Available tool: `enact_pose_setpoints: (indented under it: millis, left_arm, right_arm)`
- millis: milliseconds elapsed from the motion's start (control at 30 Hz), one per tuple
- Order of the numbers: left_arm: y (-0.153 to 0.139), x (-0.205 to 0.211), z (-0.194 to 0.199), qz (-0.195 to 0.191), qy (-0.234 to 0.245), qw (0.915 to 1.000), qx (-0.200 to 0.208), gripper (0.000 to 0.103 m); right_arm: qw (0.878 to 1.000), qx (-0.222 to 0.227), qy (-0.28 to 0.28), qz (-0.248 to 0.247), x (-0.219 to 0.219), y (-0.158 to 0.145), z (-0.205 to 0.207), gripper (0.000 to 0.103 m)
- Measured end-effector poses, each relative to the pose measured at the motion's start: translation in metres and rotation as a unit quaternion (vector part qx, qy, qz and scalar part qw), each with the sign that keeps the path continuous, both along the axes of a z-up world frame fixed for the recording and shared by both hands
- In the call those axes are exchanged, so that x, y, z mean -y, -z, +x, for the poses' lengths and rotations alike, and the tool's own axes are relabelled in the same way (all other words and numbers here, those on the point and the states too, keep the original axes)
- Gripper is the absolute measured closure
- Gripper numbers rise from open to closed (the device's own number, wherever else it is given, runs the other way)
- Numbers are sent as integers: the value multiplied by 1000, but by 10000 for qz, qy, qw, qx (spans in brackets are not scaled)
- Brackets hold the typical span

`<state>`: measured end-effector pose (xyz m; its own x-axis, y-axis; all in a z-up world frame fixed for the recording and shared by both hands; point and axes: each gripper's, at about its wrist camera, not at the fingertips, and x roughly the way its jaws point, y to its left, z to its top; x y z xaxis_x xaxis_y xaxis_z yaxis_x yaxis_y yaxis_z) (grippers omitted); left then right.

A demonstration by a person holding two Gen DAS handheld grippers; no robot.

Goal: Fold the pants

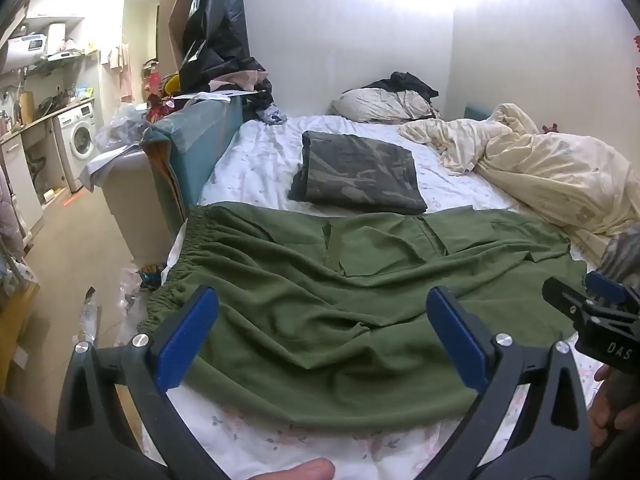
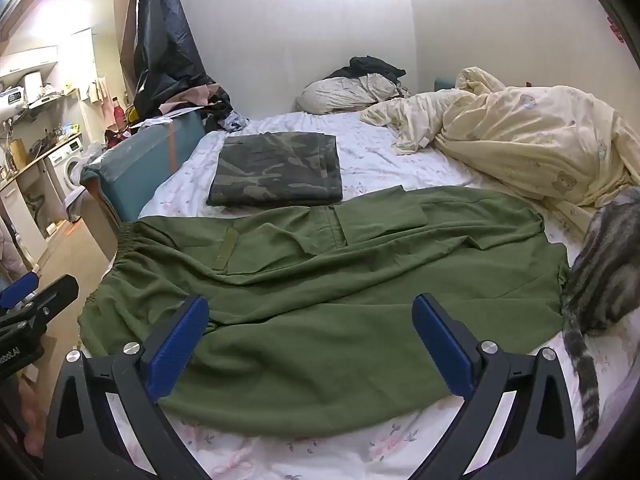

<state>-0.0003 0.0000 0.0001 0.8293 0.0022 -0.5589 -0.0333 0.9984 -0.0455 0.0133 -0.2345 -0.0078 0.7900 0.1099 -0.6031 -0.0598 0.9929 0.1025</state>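
Note:
Green pants (image 1: 340, 292) lie across the bed, folded over lengthwise, with the elastic waistband at the left edge; they also show in the right wrist view (image 2: 320, 292). My left gripper (image 1: 322, 340) is open and empty, hovering above the pants near the front hem. My right gripper (image 2: 310, 344) is open and empty, also above the pants' near edge. The right gripper shows at the right edge of the left wrist view (image 1: 592, 312), and the left gripper shows at the left edge of the right wrist view (image 2: 28, 312).
Folded camouflage pants (image 1: 360, 172) (image 2: 280, 170) lie behind the green pair on the white floral sheet (image 2: 320, 452). A cream duvet (image 2: 528, 140) is heaped at the right. A grey tabby cat (image 2: 604, 272) stands at the pants' right end. A teal bed end (image 1: 192, 148) and floor lie left.

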Motion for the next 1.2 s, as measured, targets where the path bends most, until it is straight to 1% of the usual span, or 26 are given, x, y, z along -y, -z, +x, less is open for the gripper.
enact_pose_setpoints:
  millis: [1200]
  left_arm:
    - [-1, -1, 4, -3, -8, 10000, -41, 0]
  right_arm:
    - [10000, 60, -2, -20, 2, -1, -1, 0]
